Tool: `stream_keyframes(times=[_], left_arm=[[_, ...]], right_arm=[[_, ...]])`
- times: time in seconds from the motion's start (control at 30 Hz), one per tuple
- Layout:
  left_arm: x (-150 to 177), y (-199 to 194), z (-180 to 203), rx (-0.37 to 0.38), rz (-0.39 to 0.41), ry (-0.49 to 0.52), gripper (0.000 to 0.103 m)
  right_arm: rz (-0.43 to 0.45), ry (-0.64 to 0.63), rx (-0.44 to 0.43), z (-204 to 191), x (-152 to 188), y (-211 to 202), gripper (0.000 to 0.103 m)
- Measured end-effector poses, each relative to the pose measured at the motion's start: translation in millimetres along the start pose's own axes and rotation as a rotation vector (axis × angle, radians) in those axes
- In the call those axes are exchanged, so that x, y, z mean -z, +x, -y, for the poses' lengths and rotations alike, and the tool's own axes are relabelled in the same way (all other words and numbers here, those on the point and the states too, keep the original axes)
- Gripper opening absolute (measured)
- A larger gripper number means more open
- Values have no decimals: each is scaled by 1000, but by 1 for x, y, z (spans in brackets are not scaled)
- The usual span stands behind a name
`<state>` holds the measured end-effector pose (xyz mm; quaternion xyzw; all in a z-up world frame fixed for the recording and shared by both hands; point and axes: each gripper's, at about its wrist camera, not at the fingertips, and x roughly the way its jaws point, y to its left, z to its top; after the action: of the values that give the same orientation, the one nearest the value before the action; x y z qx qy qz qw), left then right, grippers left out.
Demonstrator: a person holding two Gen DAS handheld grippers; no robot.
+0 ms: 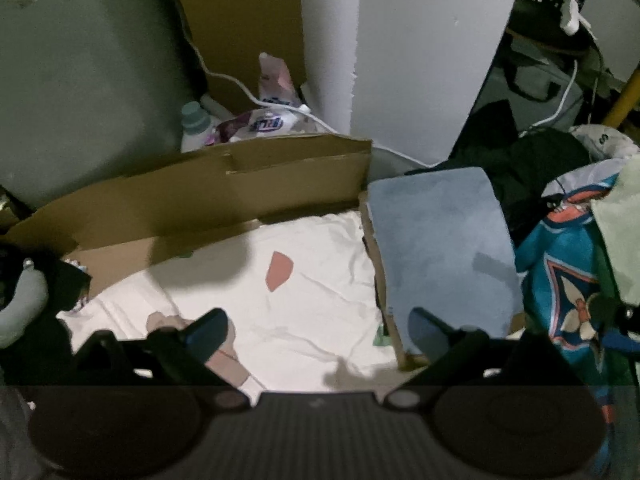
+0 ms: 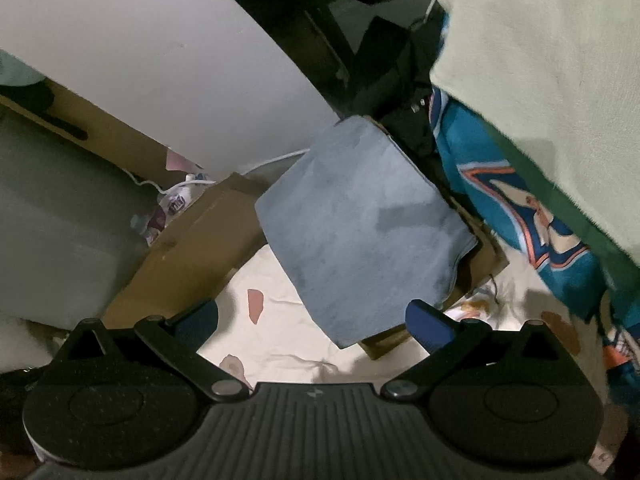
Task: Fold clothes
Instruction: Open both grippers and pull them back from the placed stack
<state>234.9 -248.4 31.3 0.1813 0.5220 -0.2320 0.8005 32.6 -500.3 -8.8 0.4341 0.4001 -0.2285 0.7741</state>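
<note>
Both grippers are seen spread wide with nothing between the fingers: the left gripper (image 1: 316, 332) is held above a white sheet (image 1: 304, 292) printed with pink patches, and the right gripper (image 2: 312, 320) is held over the same sheet, with a folded blue cloth (image 2: 360, 224) lying just ahead of it. That blue cloth is draped as a neat rectangle over the edge of a cardboard box (image 1: 280, 176), ahead and to the right of the left gripper, part of it overhanging the box rim; so it already lies folded, though whether more folding is wanted cannot be judged. Off to the right of both grippers a heap of unfolded clothes is seen: a teal patterned garment (image 2: 500, 184) and a pale green garment (image 2: 540, 60) hanging above it. Several risks may be judged from this. The blue cloth could be knocked off its perch and unfolded if it were brushed by a finger passing toward the heap. If the teal garment were pulled, the green one and the dark clothes beside it could be dragged along, since they appear tangled. The white sheet might be pinched by mistake, since it lies straight under both grippers. A white cable (image 1: 240, 84) beyond the box could be snagged by a far reach.
</note>
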Motion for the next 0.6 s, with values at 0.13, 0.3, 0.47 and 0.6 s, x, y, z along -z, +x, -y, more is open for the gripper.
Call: stream_keyframes(times=[0.13, 0.3, 0.47, 0.6], left_arm=[[7, -26, -17, -15, 20, -18, 98], [17, -63, -44, -10, 49, -45, 98], [28, -100, -72, -38, 76, -80, 98], [40, -130, -92, -55, 96, -103, 99]], right_arm=[[9, -50, 20, -22, 2, -20, 103], [31, -124, 8, -50, 5, -50, 103], [65, -171, -7, -73, 10, -81, 103], [78, -171, -23, -84, 19, -100, 103]])
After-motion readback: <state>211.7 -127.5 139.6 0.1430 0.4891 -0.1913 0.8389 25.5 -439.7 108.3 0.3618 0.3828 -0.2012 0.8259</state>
